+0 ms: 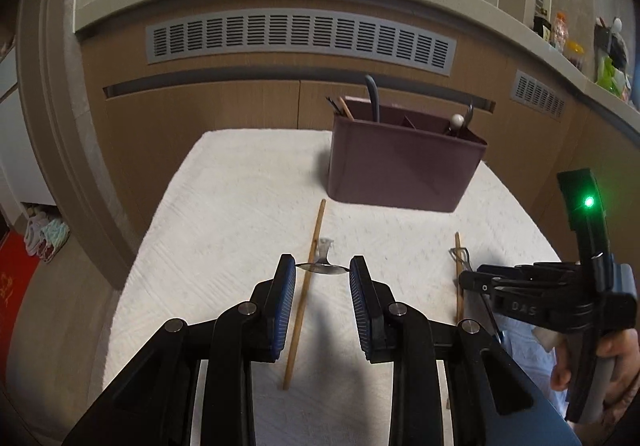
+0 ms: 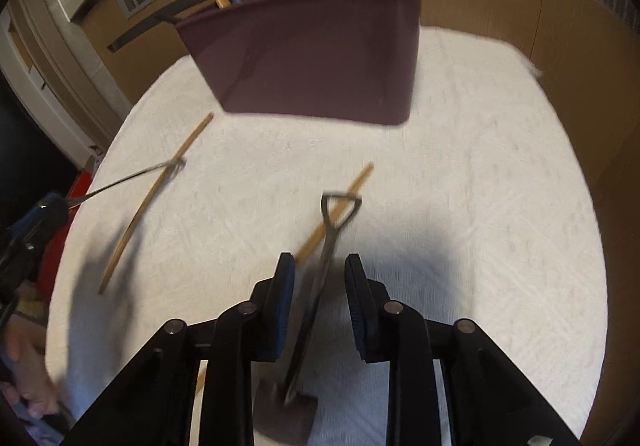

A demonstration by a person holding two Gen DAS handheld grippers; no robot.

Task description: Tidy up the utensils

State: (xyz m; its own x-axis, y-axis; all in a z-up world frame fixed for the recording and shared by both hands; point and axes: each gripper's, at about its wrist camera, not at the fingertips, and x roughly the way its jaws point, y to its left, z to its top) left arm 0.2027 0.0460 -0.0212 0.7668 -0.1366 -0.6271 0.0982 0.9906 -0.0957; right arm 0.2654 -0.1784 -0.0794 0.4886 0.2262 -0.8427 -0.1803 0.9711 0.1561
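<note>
Left fingers [image 1: 288, 286] on spoon [image 1: 322, 268]

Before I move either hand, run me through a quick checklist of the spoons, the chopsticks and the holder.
1. Left claw gripping the metal spoon: ok.
2. Right claw gripping the shovel-shaped spoon: not ok, the pads stand apart on either side of it.
3. Shovel-shaped spoon free of the right chopstick: not ok, it lies across it.
4. Metal spoon clear of the left chopstick: cannot tell.
5. Holder upright: ok.
</note>
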